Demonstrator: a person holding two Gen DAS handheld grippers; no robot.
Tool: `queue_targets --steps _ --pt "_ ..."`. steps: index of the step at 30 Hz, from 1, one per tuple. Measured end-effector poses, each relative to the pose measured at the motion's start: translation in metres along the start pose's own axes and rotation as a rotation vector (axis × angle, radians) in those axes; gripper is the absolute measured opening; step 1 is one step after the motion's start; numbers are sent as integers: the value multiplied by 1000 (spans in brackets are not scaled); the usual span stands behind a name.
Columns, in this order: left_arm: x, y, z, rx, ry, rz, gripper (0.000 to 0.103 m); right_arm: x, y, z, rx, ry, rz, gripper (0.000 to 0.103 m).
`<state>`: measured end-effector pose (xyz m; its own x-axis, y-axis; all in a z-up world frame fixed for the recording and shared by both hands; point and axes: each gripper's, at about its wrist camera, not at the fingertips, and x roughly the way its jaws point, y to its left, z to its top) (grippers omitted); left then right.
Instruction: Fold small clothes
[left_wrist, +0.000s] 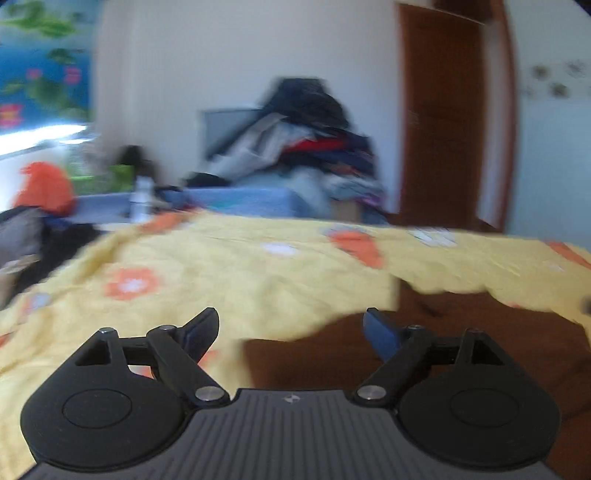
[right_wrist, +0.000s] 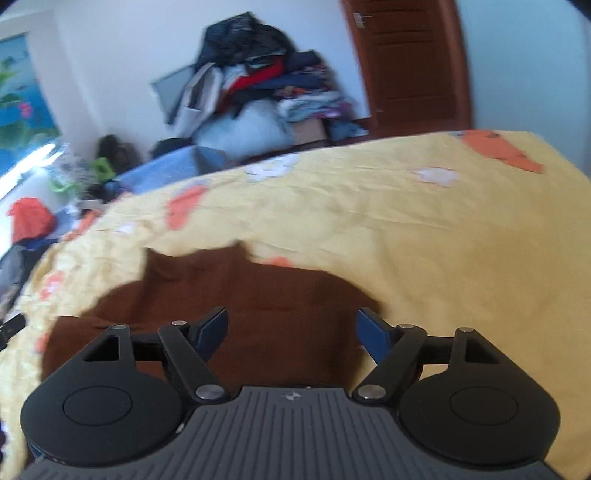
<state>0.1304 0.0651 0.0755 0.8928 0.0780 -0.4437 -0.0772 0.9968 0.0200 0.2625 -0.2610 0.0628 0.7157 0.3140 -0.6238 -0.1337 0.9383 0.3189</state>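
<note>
Rumpled brown garment (right_wrist: 229, 295) lies on crinkled yellow flower-patterned bedsheet (right_wrist: 424, 229).

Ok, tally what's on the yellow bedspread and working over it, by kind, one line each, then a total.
Brown garments lying on the bedspread: 1, the brown garment
Grippers with jaws apart and nothing between them: 2, the left gripper and the right gripper
Yellow flowered bedspreads: 1, the bedspread
Total: 4

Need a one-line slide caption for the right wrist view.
Open right tool above a brown garment lying on the yellow floral bedsheet.
</note>
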Motion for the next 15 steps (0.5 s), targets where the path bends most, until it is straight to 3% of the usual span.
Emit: queue_targets --steps 2,5,6,7,10,12,15 --pt "31 -20 -7 40 101 -22 86 25 11 0 -23 30 2 78" --pt "78 -29 -30 71 265 8 86 63 13 -12 -41 98 -60 78" --pt "78 -24 -37 57 213 -6 87 65 14 -20 -90 57 -67 78" --pt "79 -19 -38 51 215 -21 87 65 14 -27 -139 39 -77 84" --pt "85 -11 -36 53 224 -47 91 65 14 -47 -292 -14 -112 89" --pt "85 -13 -35 70 225 -37 92 65 14 -43 -272 -5 -114 90" --pt "54 -18 -37 106 208 -11 91 56 22 -36 -251 35 -147 90"
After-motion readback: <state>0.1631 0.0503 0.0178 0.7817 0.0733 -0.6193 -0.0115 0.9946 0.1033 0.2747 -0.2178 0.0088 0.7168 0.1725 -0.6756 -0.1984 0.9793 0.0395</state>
